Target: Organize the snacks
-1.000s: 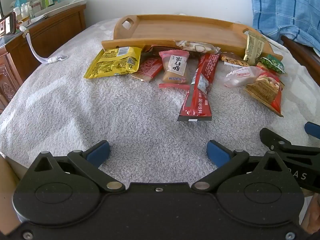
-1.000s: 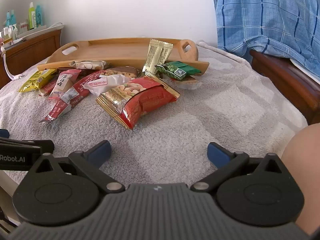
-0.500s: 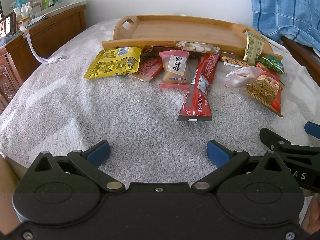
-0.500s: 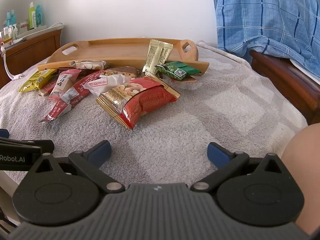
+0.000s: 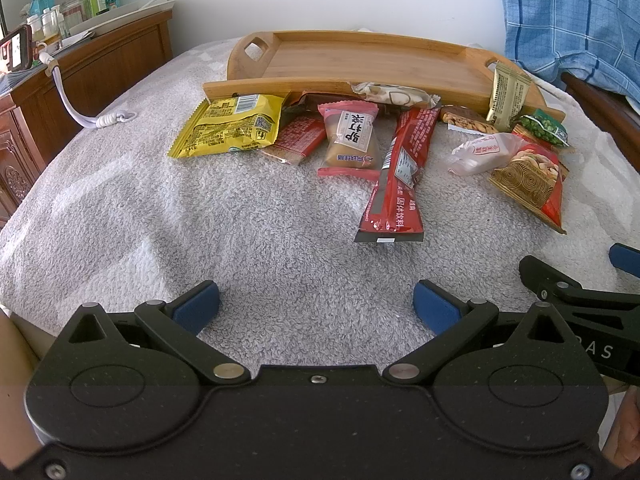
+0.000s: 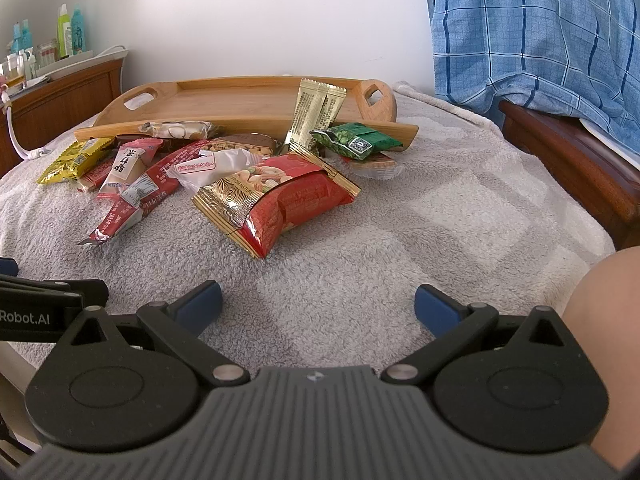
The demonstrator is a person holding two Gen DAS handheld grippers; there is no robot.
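We read "FROM NATURE" on the red nut bag [image 6: 280,200] in the right wrist view; the left wrist view shows only its gold spiral end. The other gripper's body there reads "Robot.AI". Chinese characters mark the pink-edged pastry pack [image 5: 352,140] and the long red sachet [image 5: 400,172]. Only the left view shows the yellow packet [image 5: 228,128] with its barcode fully. All snacks lie on the grey blanket [image 5: 240,220], along the near rim of the wooden tray [image 6: 240,100]. Left gripper [image 5: 316,306] and right gripper [image 6: 318,306] hover low over the blanket, jaws apart, holding nothing.
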